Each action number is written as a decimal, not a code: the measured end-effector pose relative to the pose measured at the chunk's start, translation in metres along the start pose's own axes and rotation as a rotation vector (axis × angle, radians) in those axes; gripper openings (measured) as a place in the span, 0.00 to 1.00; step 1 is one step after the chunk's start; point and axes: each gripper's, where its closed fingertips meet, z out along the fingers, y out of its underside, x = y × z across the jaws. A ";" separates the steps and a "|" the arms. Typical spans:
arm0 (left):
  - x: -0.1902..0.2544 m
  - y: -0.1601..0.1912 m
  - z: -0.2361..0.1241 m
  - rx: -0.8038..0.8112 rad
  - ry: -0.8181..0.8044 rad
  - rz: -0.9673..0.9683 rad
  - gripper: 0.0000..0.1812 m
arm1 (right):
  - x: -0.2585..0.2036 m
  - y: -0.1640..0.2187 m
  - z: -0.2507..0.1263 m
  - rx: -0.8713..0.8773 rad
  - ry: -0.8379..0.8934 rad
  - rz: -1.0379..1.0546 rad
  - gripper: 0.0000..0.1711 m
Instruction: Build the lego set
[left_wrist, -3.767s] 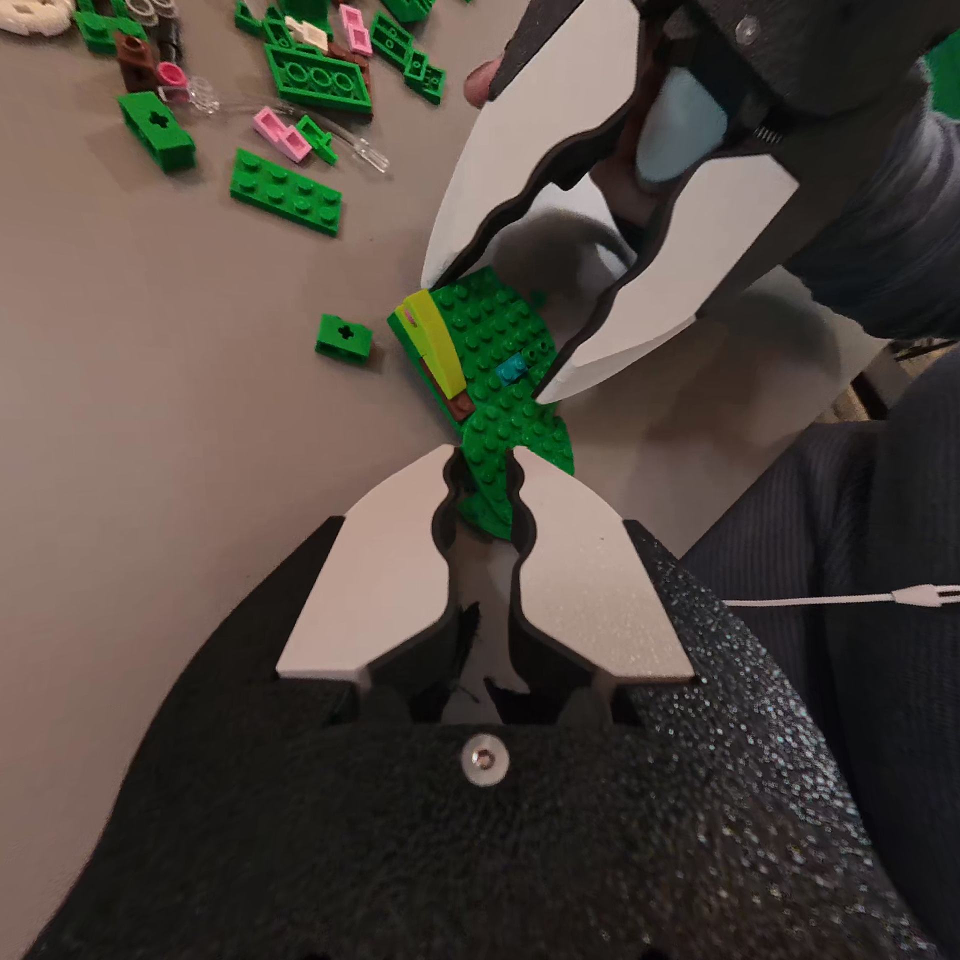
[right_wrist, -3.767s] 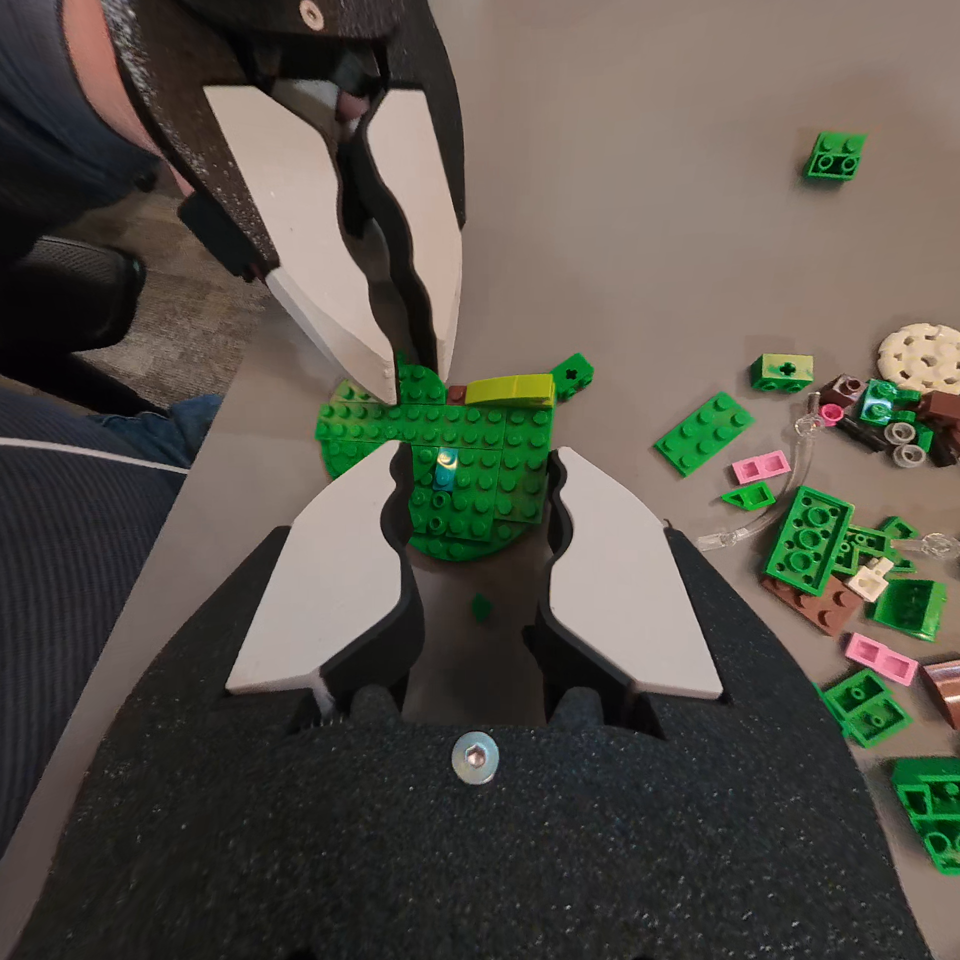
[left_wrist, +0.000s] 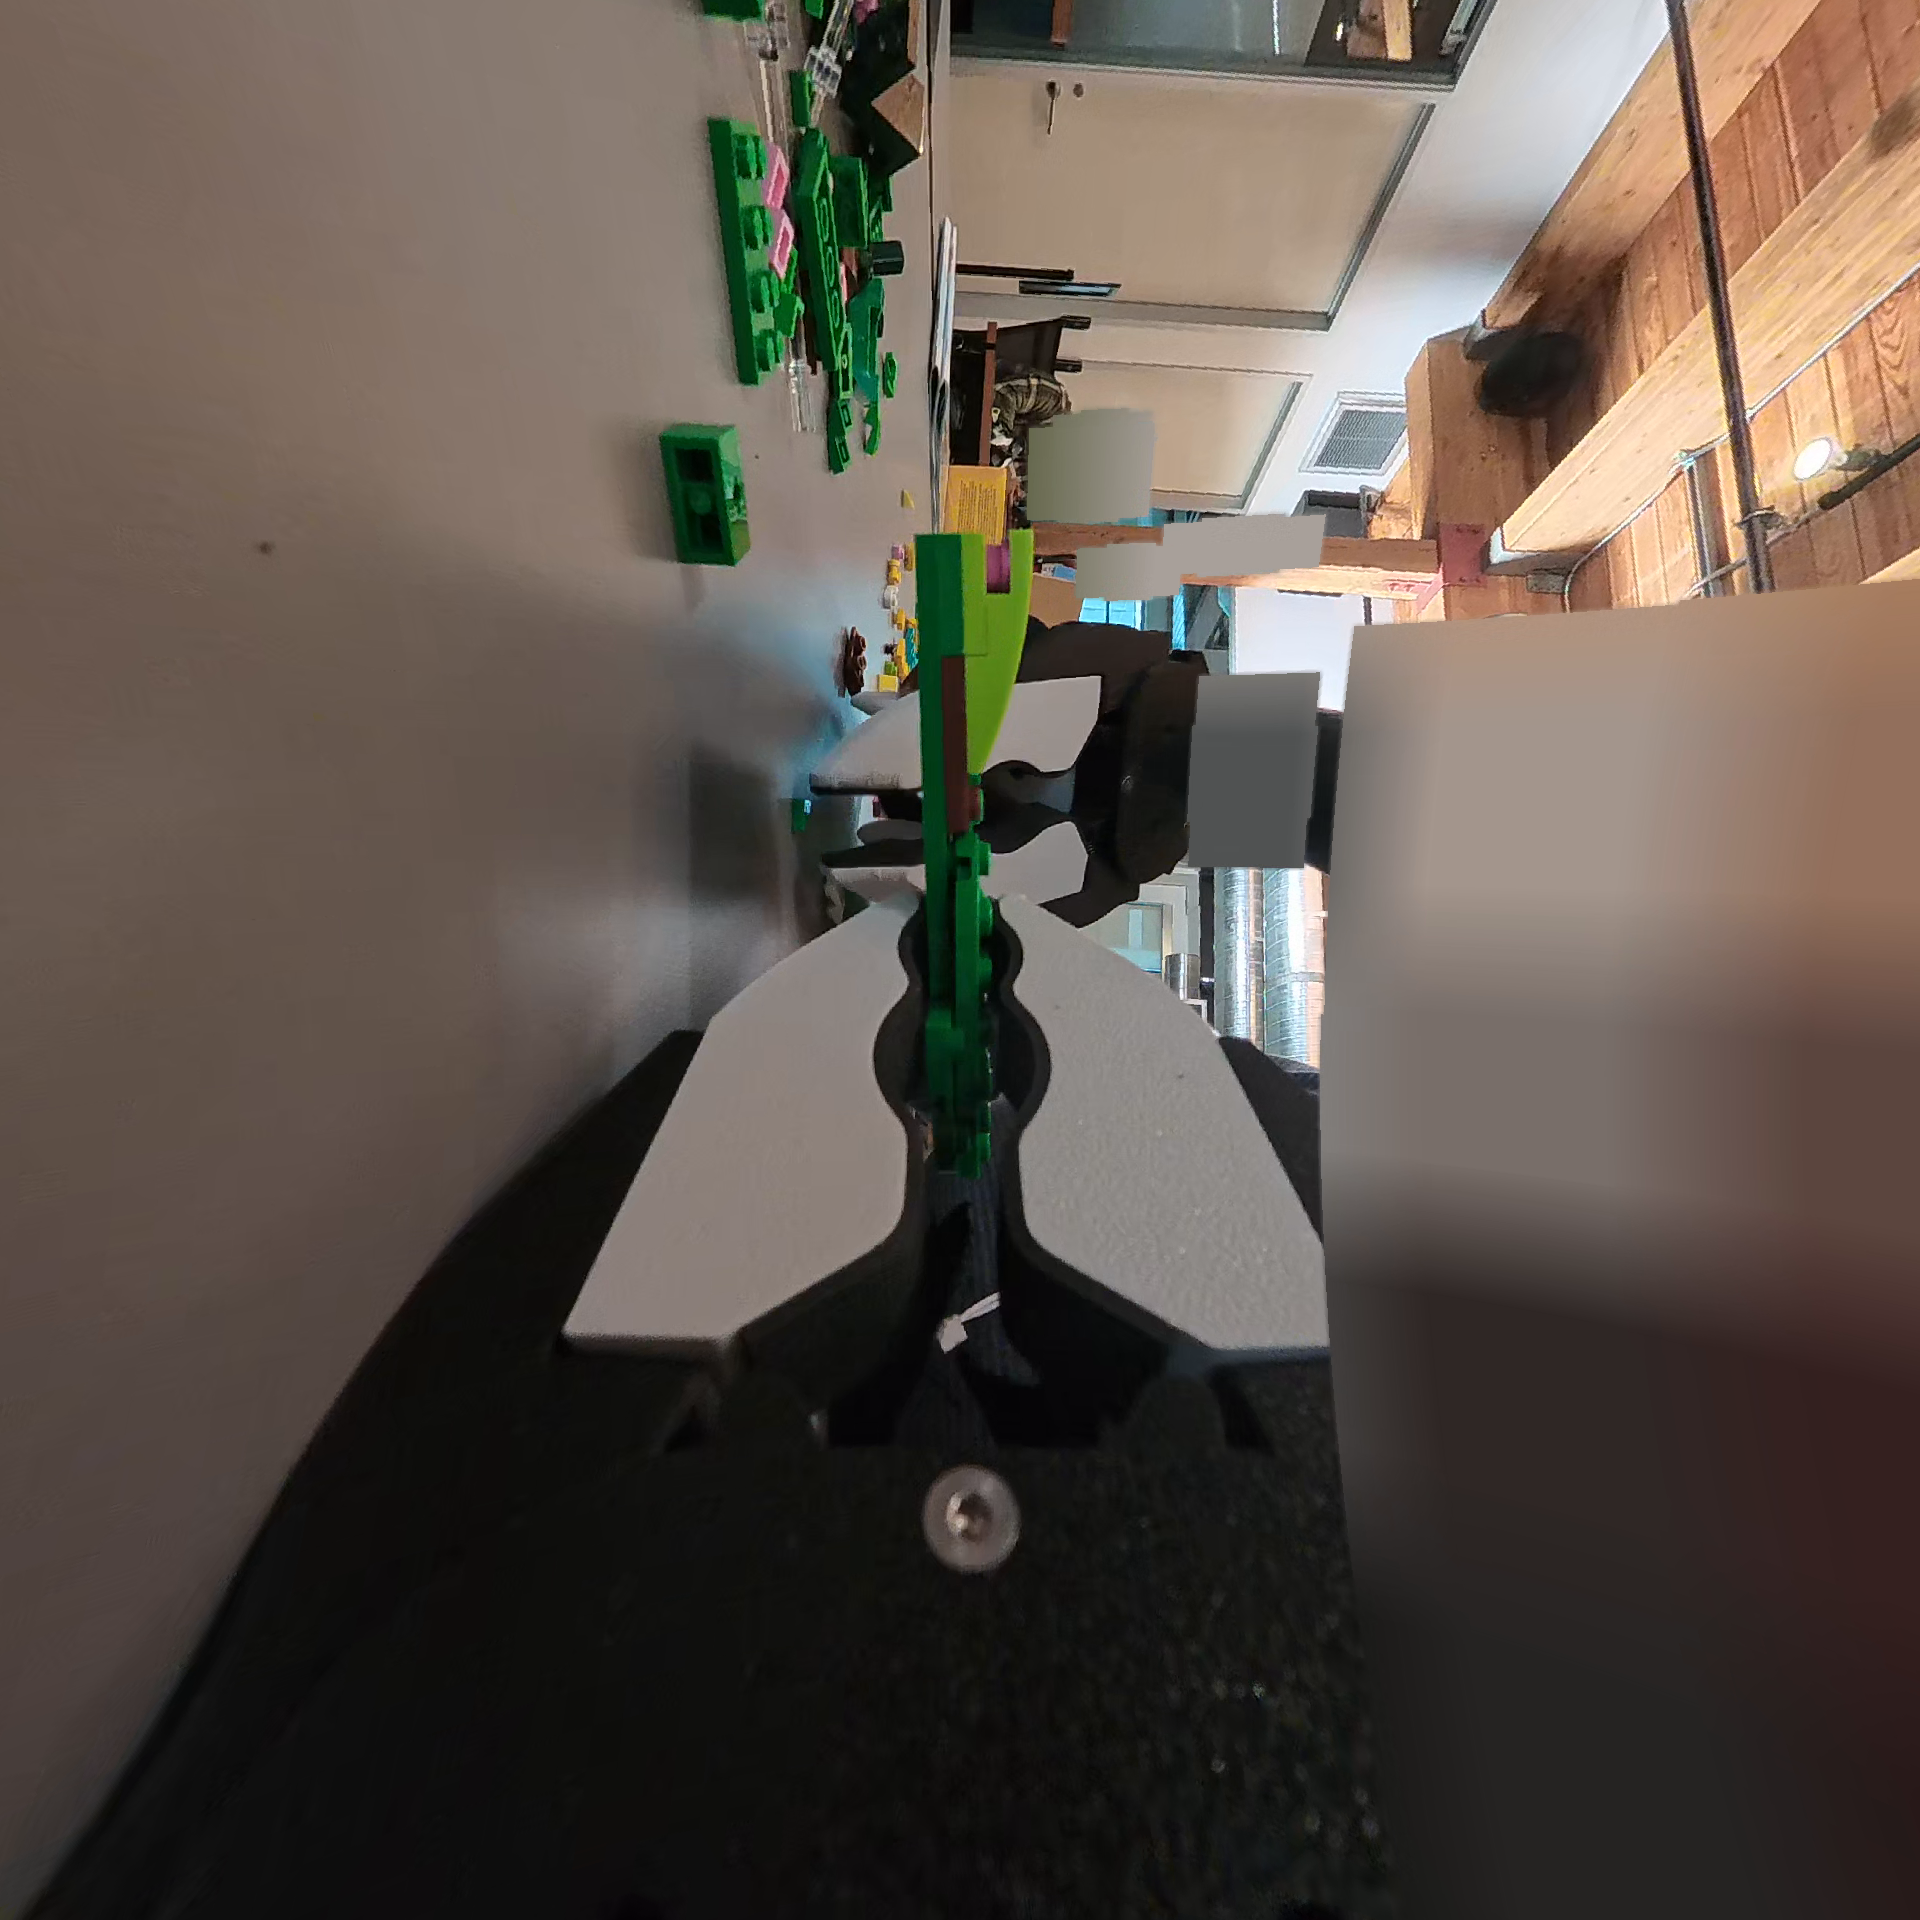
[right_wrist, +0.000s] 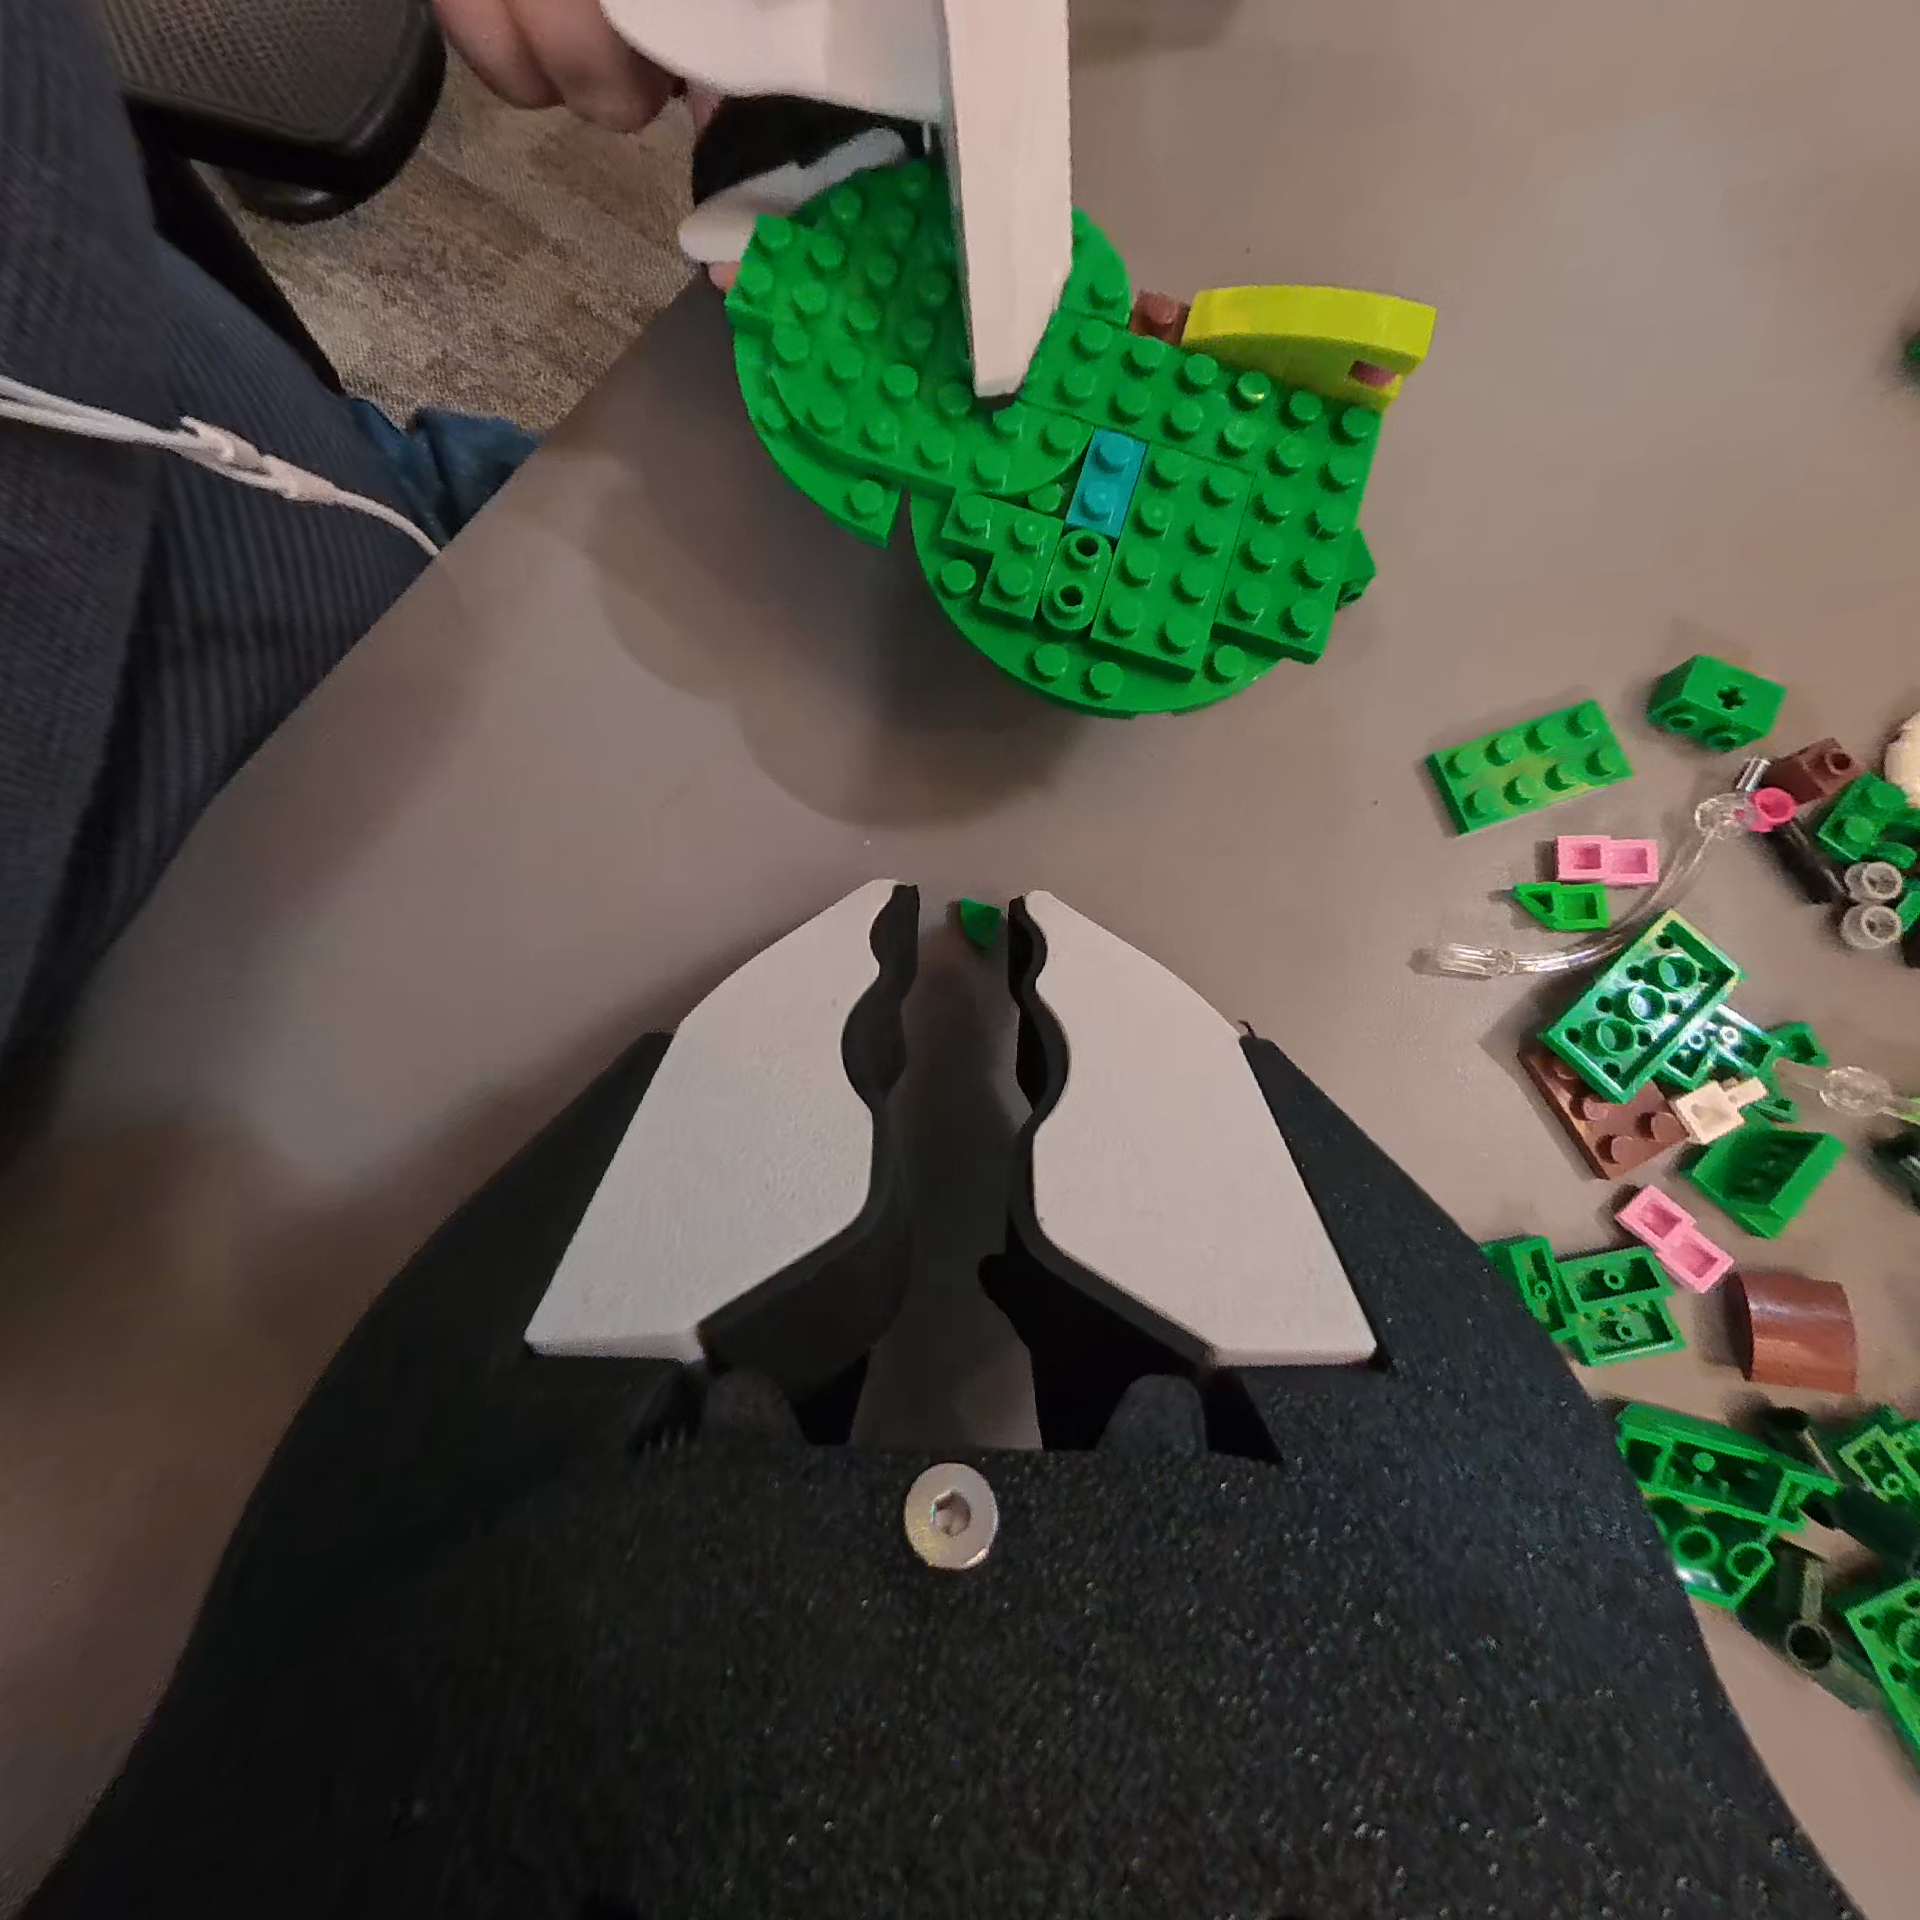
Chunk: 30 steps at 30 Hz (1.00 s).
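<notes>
Left claw (left_wrist: 961, 925) pinches the green plate assembly (right_wrist: 1049, 457) by its rounded end, tilted above the tabletop (right_wrist: 644, 665); the right claw (right_wrist: 961, 904), nearly pressed together and holding nothing, lies directly below, nearest a small green piece (right_wrist: 979, 921).

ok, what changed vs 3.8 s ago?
Left tongs tipped the green base up off the table, rolled sideways. Right tongs backed off it and narrowed, empty. Left grip on the base and the loose brick pile unchanged.
</notes>
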 end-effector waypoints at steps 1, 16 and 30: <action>0.000 0.000 0.000 -0.003 0.000 0.001 0.05 | -0.001 0.001 0.000 -0.008 -0.010 -0.010 0.09; -0.001 0.003 0.002 -0.026 -0.008 -0.002 0.05 | 0.002 0.004 0.002 0.002 -0.088 -0.110 0.03; 0.000 0.004 0.004 -0.018 -0.001 -0.009 0.04 | 0.002 0.002 0.003 0.017 -0.091 -0.108 0.05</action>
